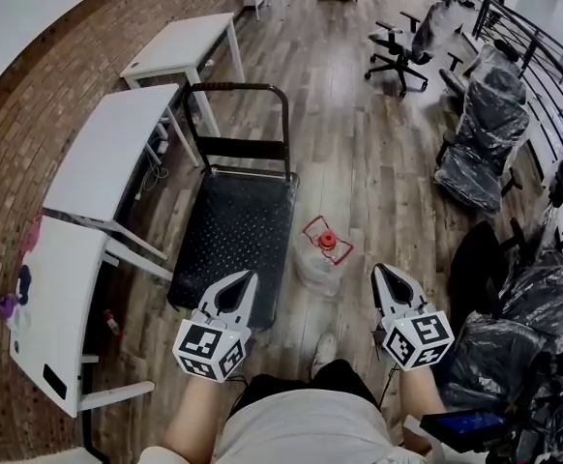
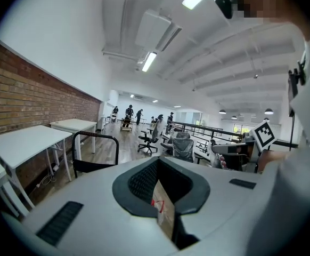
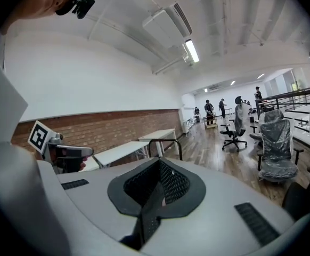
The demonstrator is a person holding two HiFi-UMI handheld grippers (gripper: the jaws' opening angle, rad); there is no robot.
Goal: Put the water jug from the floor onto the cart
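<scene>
A clear water jug point(image 1: 320, 264) with a red cap and red carry handle stands on the wood floor, just right of the cart point(image 1: 233, 235), a black platform with a black push handle at its far end. My left gripper point(image 1: 251, 276) hovers over the cart's near right corner, left of the jug. Its jaws show a narrow gap, and the jug's red handle point(image 2: 156, 202) shows through it. My right gripper point(image 1: 378, 271) is to the right of the jug, shut and empty. Neither touches the jug. The cart handle point(image 2: 96, 137) also appears in the left gripper view.
White desks point(image 1: 107, 153) line the brick wall left of the cart. Plastic-wrapped office chairs point(image 1: 485, 133) and a black railing stand at the right. The person's shoe point(image 1: 325, 354) is on the floor just in front of the jug. People stand far down the room.
</scene>
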